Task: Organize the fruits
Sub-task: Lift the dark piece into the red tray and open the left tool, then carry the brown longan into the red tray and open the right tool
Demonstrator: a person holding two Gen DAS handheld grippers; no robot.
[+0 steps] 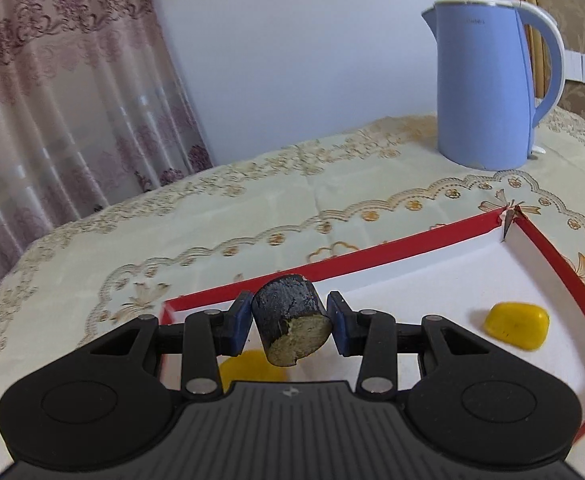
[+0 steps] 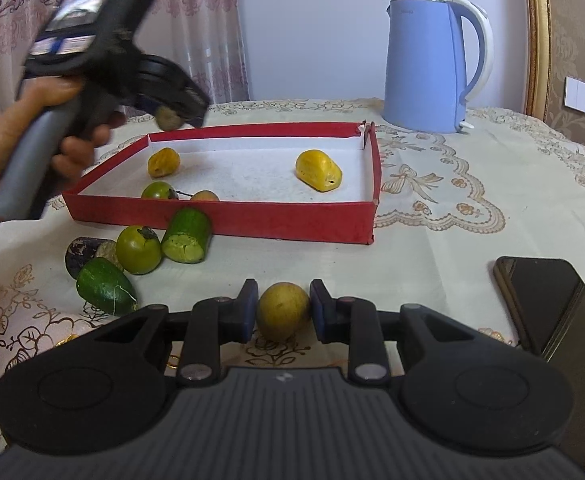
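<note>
Fruits are partly sorted: four lie in the red box (image 2: 220, 216), four wait on the bench. Your left gripper (image 1: 290, 322) grips a dark piece (image 1: 290, 326) above the box; your right gripper (image 2: 283, 311) closes around a brown fruit (image 2: 282, 311).

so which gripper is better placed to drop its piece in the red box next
Left. The left gripper holds the dark piece over the red box; the right gripper is short of it.
</note>
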